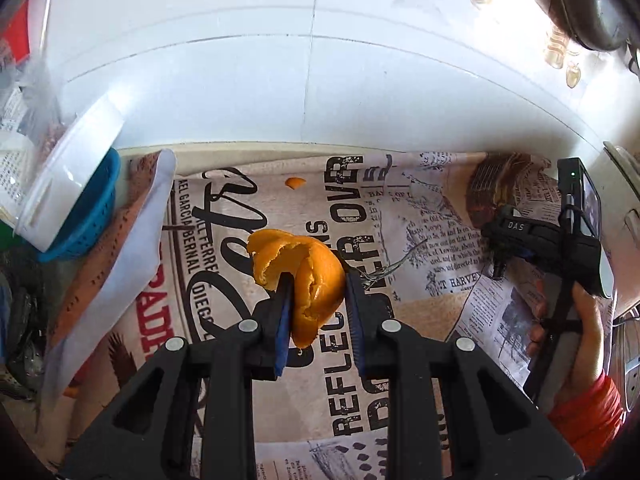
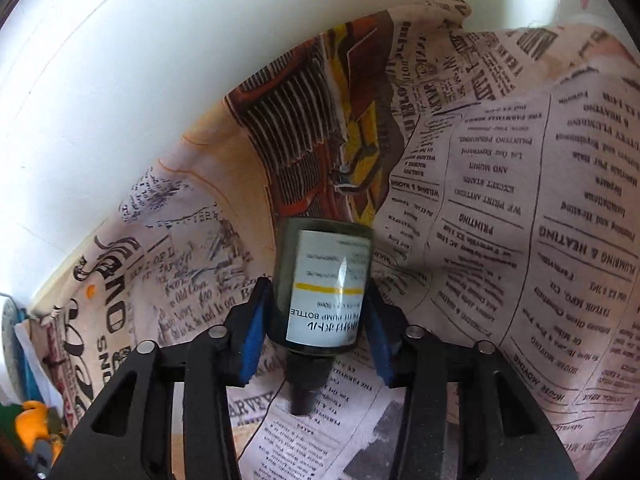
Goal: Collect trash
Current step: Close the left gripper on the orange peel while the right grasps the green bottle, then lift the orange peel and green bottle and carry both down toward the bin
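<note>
My left gripper (image 1: 318,280) is shut on a curled orange peel (image 1: 304,276) and holds it above the newspaper-print tablecloth (image 1: 400,220). A small scrap of orange peel (image 1: 295,183) lies on the cloth near the wall. My right gripper (image 2: 316,308) is shut on a dark pump bottle (image 2: 324,292) with a white label, its black nozzle pointing toward the camera, above the cloth (image 2: 520,200). In the left wrist view the right gripper (image 1: 502,236) shows at the right, held by a hand in a red sleeve.
A white tub (image 1: 68,176) leans on a blue basket (image 1: 92,204) at the left, beside a white cloth (image 1: 132,248). White tiled wall (image 1: 320,80) runs behind the table. A dark pot (image 1: 580,0) hangs at upper right. More orange peel (image 2: 34,420) lies at lower left of the right view.
</note>
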Tool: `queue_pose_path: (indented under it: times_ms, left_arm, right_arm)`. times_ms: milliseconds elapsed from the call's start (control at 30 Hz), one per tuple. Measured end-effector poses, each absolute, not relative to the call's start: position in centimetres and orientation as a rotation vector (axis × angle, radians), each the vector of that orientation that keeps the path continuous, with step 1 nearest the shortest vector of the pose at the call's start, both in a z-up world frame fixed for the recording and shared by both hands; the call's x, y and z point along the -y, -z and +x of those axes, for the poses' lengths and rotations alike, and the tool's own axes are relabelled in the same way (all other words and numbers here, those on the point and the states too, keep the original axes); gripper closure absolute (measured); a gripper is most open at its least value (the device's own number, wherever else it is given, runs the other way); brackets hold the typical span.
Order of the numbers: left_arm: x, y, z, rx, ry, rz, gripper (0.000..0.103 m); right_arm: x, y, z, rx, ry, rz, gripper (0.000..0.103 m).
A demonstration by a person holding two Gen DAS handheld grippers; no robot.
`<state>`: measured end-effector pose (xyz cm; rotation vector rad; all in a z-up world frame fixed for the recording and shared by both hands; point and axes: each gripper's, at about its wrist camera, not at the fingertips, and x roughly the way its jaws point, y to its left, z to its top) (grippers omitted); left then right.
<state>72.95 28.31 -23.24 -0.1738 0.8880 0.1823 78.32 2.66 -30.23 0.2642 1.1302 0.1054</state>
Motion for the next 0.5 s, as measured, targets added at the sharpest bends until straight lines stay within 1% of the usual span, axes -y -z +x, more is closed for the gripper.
queue_pose_path:
  times_ms: [167, 267, 500]
  left_arm:
    - [-26.5, 22.0, 72.4, -0.866, -0.157, -0.133, 0.079]
    - [-25.2, 21.0, 72.1, -0.863, -0.130, -0.152, 0.079]
    - [-20.1, 16.9, 69.2, -0.775, -0.111, -0.135, 0.079]
  right_arm:
    - [-2.1, 28.5, 76.1, -1.102, -0.197, 0.241, 0.064]
    - [-1.5, 26.4, 73.8, -1.072, -0.276, 0.226, 0.064]
    - [3.1, 20.6, 66.6, -0.986, -0.412, 0.209, 0.064]
